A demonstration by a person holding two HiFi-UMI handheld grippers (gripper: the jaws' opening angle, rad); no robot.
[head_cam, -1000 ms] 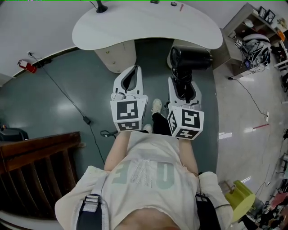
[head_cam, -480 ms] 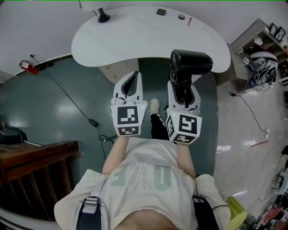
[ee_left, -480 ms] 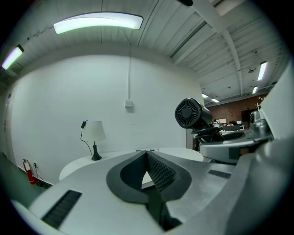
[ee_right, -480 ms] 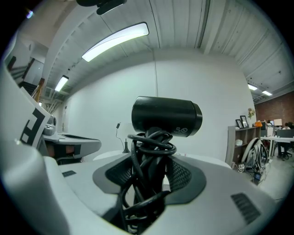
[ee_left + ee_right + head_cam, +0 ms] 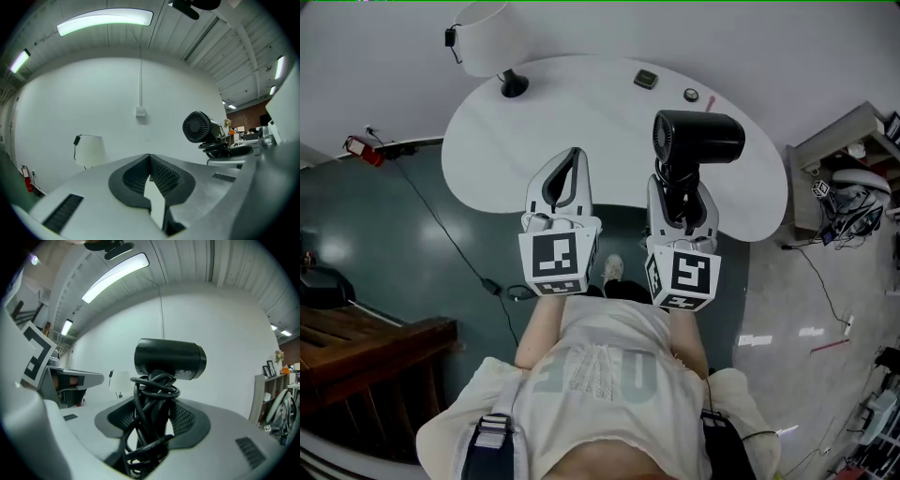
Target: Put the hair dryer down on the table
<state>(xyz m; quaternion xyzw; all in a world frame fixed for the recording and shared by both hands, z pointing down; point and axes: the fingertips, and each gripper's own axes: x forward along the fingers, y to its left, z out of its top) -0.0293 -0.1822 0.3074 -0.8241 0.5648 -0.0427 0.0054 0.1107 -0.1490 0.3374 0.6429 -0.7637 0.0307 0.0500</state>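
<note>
My right gripper (image 5: 679, 187) is shut on the cord-wrapped handle of a black hair dryer (image 5: 698, 139), which stands upright with its barrel lying crosswise above the jaws. In the right gripper view the hair dryer (image 5: 169, 358) fills the middle, and its coiled cord runs down between the jaws of the right gripper (image 5: 154, 416). It hangs over the right part of the white curved table (image 5: 581, 112). My left gripper (image 5: 572, 152) hovers beside it over the table's near edge, shut and empty. In the left gripper view the left gripper (image 5: 150, 157) has its tips touching, and the hair dryer (image 5: 199, 126) shows at the right.
A white lamp (image 5: 492, 37) stands at the table's far left. Two small objects (image 5: 646, 79) (image 5: 691, 95) lie near the far edge. A shelf with clutter (image 5: 848, 183) stands at the right, a cable (image 5: 459, 244) runs over the green floor, and a wooden railing (image 5: 366, 342) is at the left.
Both grippers have moved forward from over the floor to over the table's near edge. The hair dryer stays in the right gripper and is now above the tabletop.
</note>
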